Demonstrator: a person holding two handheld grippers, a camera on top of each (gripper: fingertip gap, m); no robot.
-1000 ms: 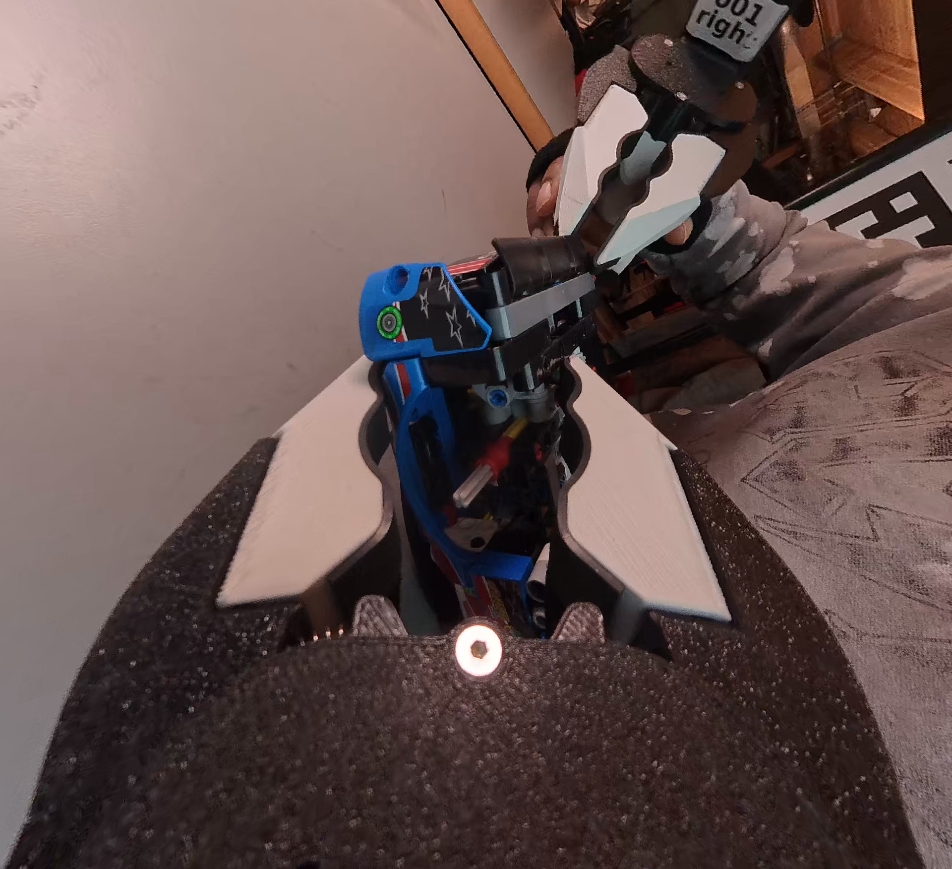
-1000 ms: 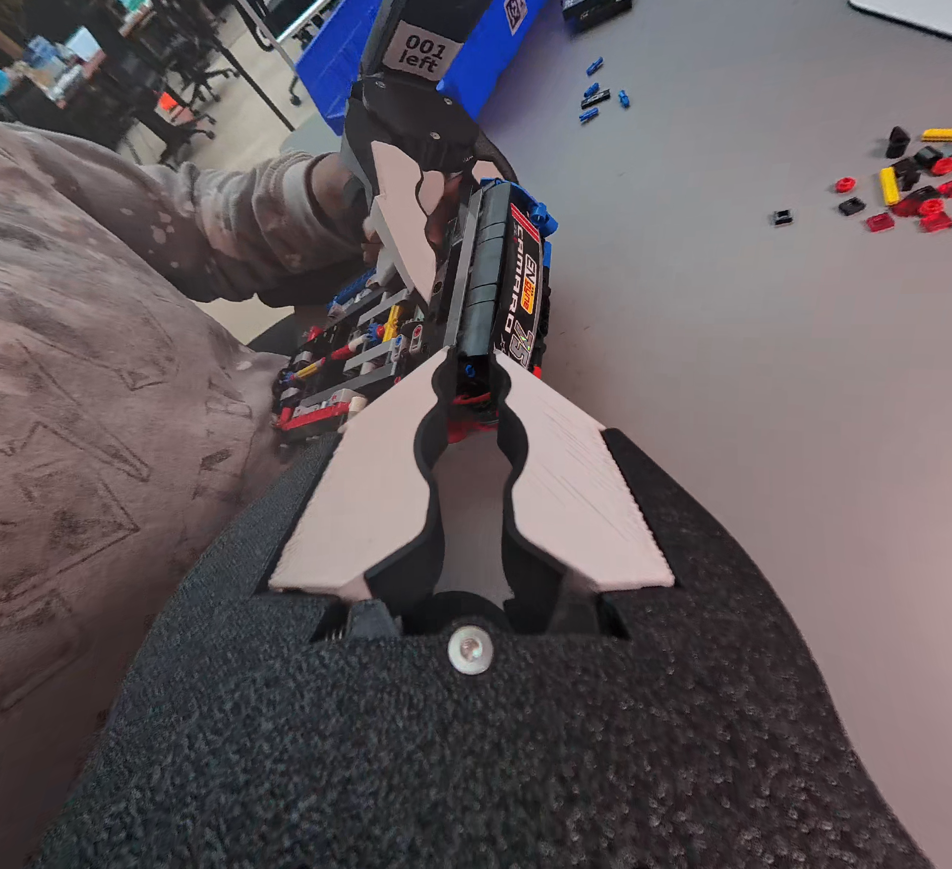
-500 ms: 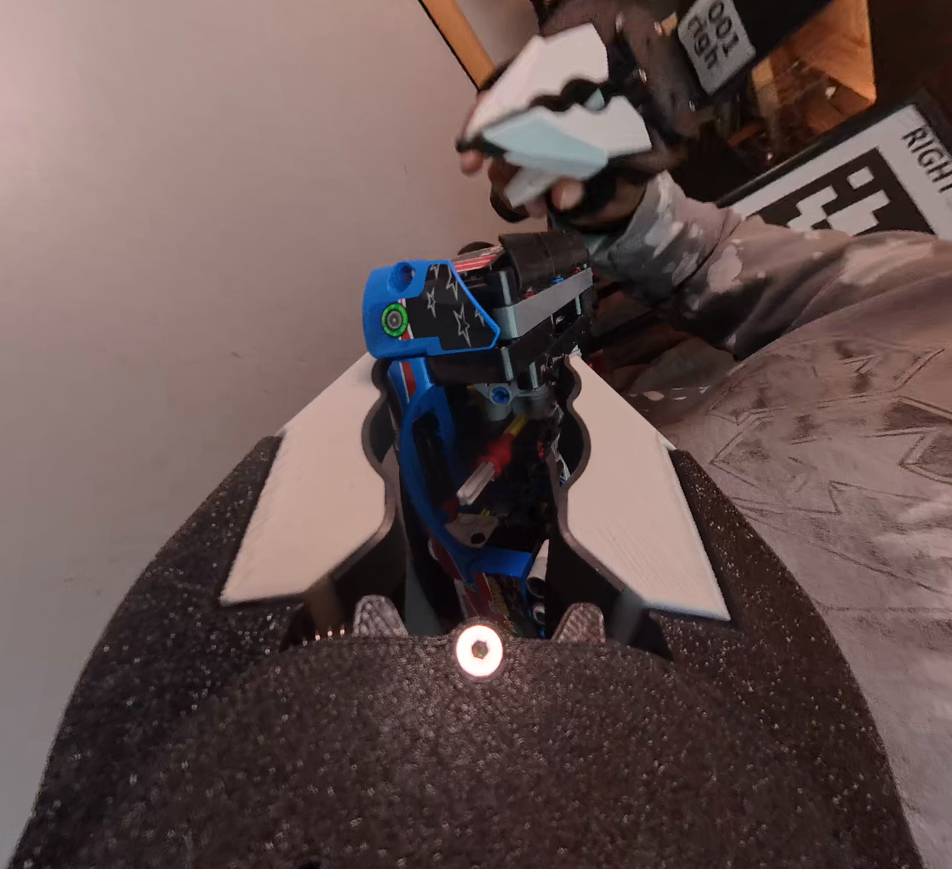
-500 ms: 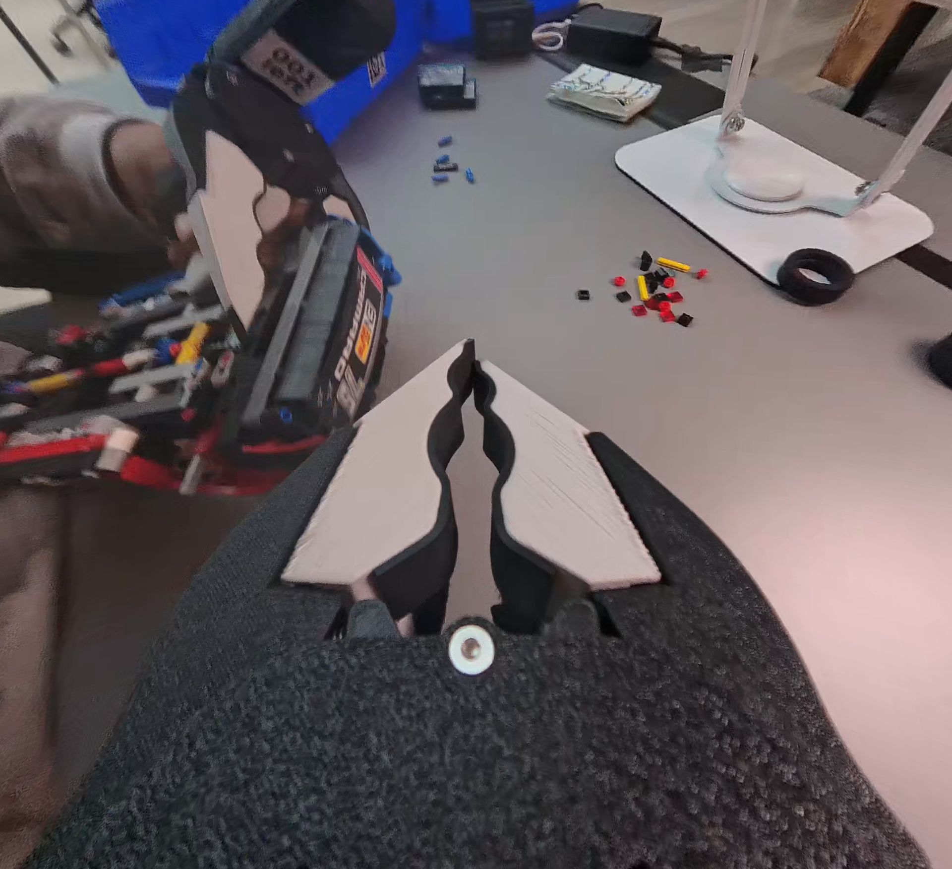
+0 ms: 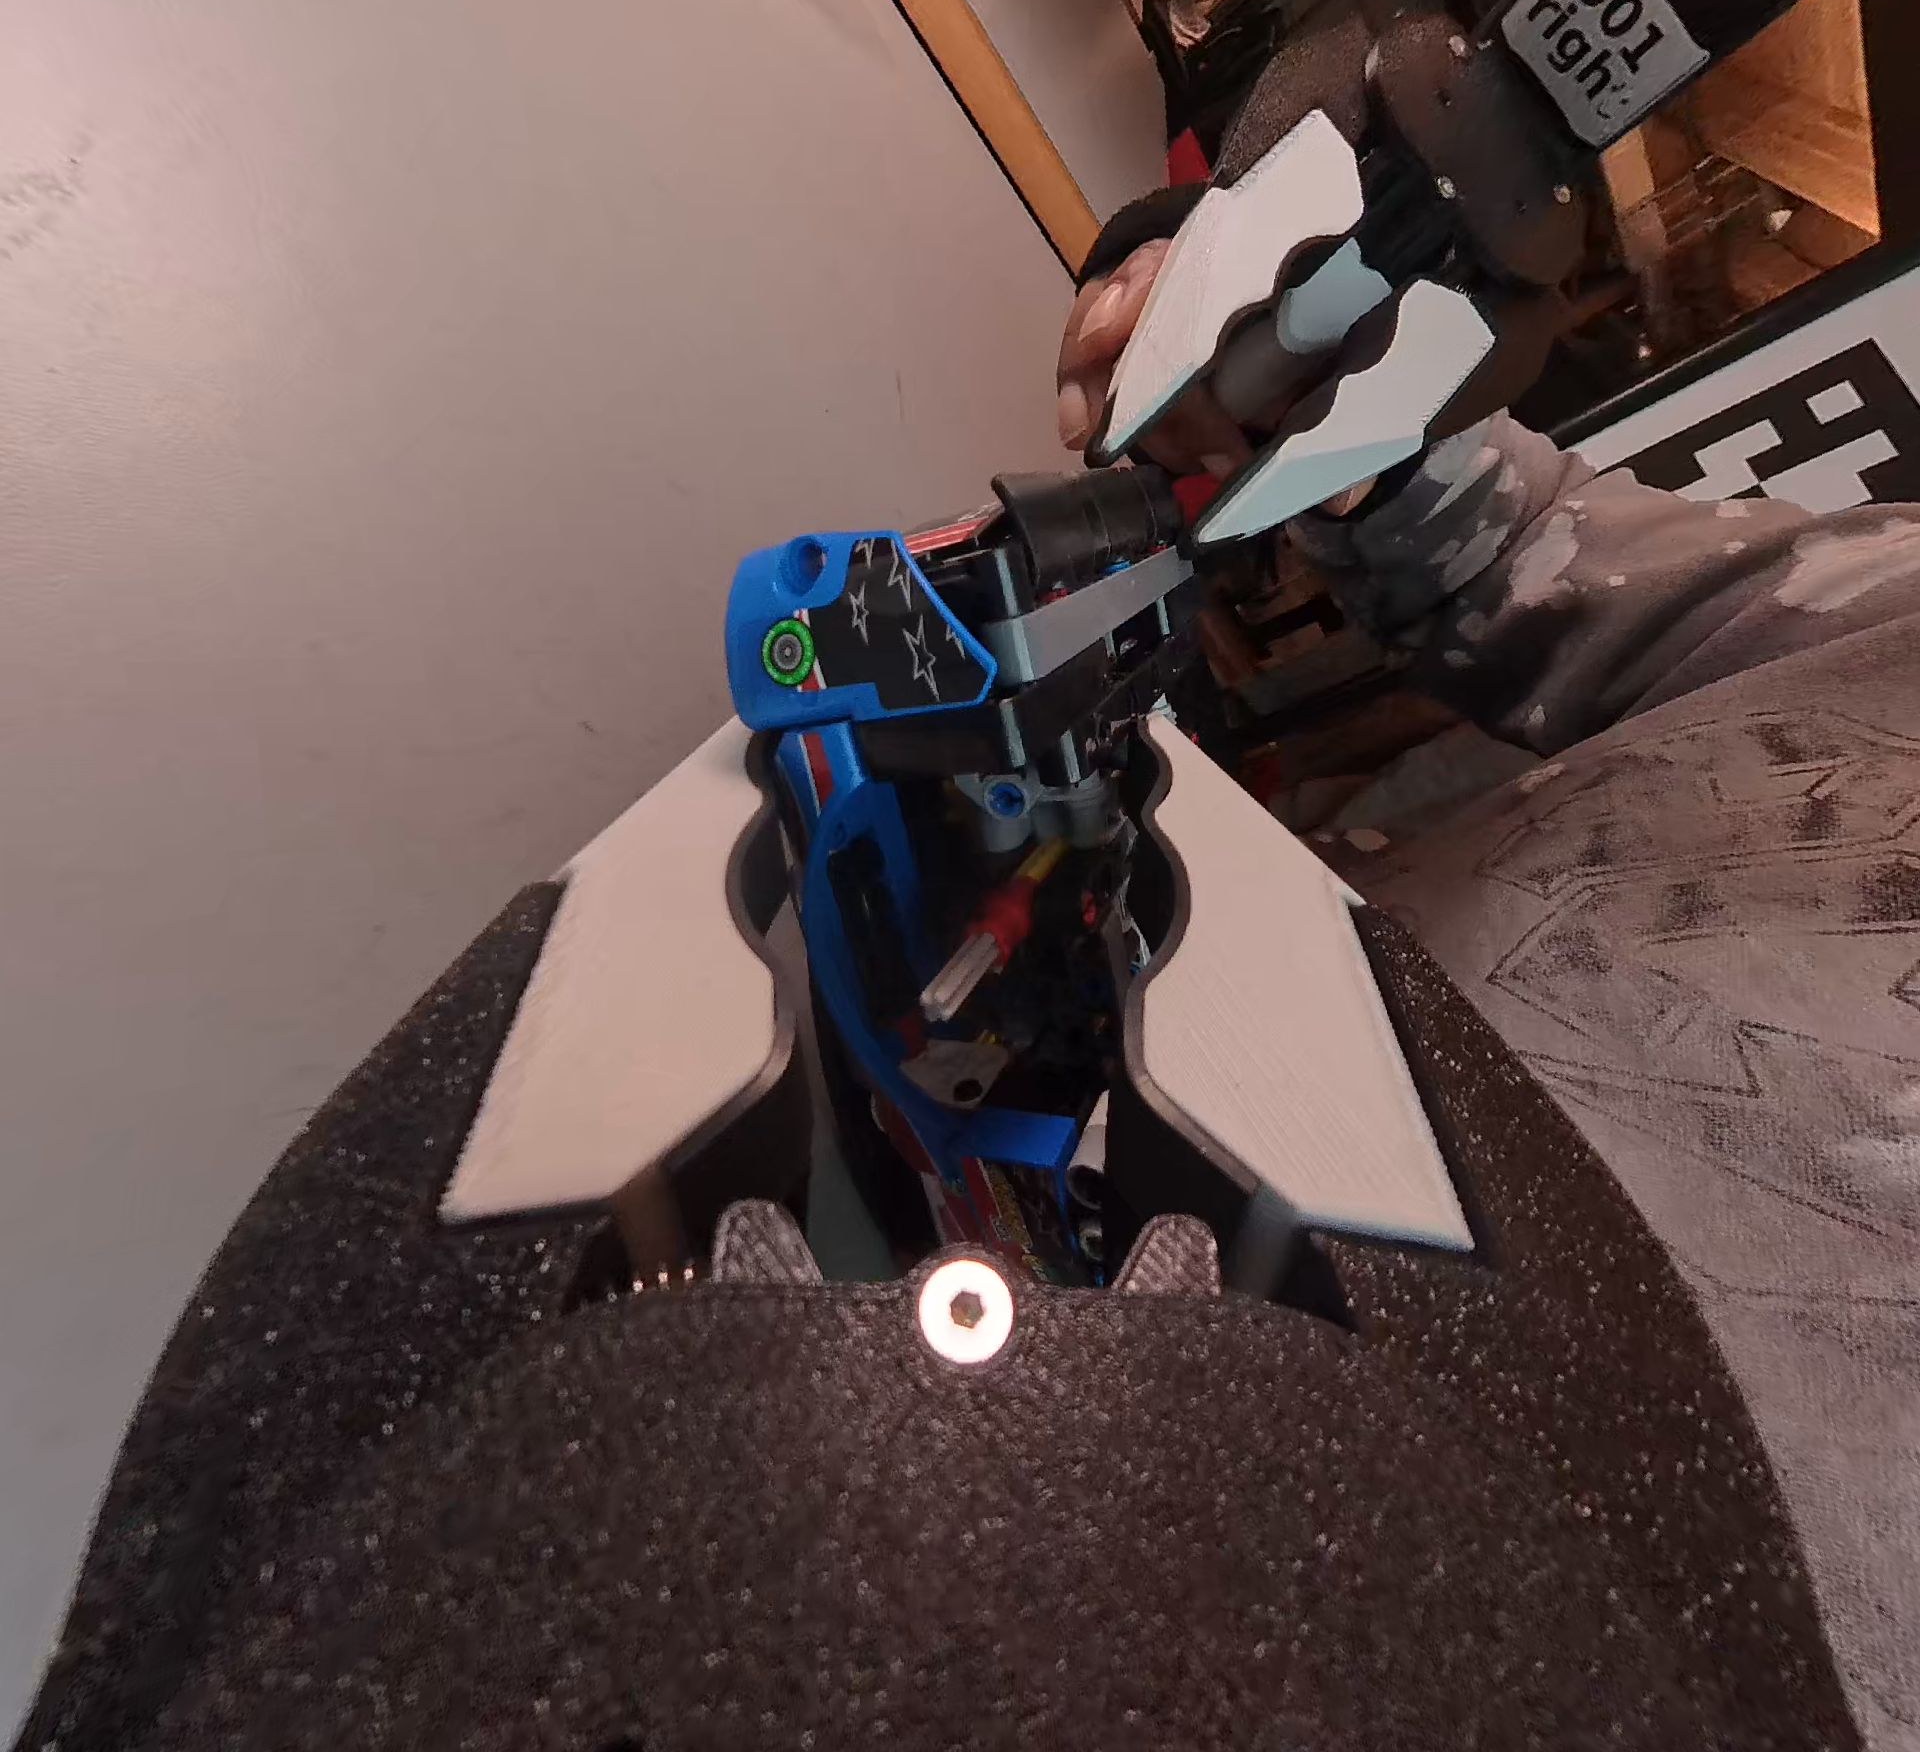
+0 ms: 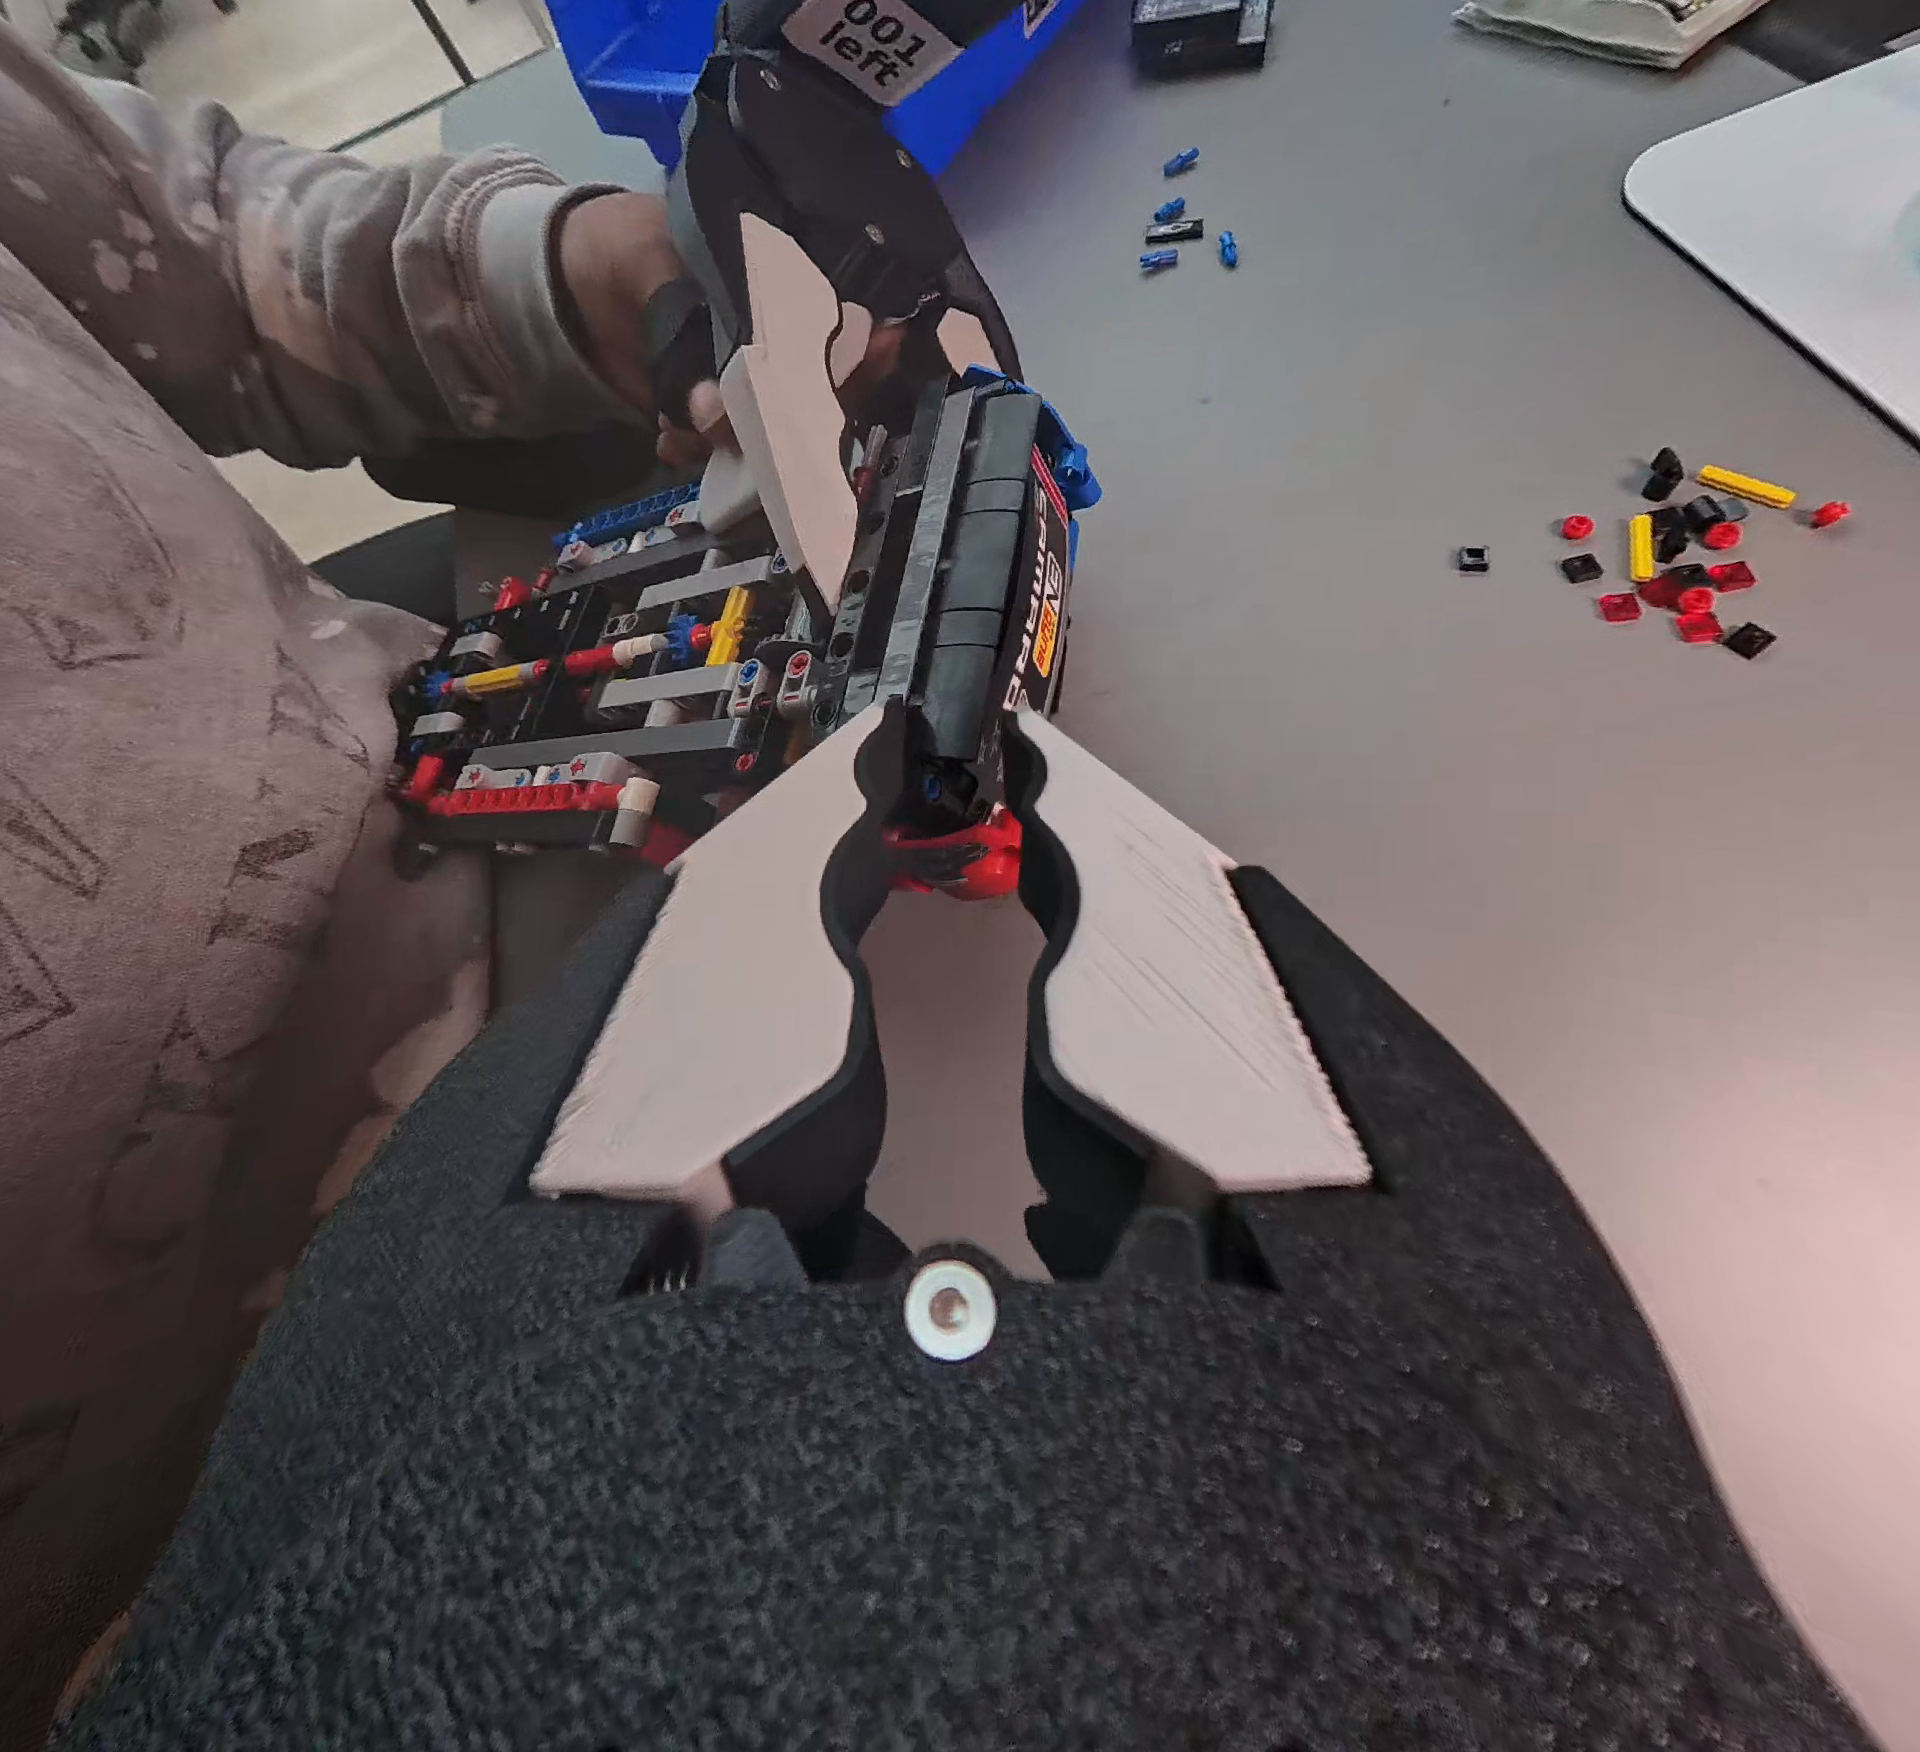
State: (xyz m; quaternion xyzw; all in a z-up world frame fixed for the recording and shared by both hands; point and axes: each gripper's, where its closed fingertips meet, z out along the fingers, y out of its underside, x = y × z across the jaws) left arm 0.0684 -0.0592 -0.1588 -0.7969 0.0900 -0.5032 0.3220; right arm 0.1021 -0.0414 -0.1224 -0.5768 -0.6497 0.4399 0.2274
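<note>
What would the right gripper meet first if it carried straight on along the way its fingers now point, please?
Most likely the brick-built car model, at its black end piece, which already sits between the tips of the right gripper. The left gripper clamps the model farther along that line. Whether the fingers already touch it is unclear.

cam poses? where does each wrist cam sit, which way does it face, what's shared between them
Left wrist view: sits behind the left claw, faces along the grey table; its fingers clamp the blue, black and red brick-built toy car; a grey sleeve shows.
Right wrist view: sits behind the right claw, faces across the table toward scattered small red, black and yellow bricks; its tips straddle the car's end.
Shared: car, table, and each other's claw.
</note>
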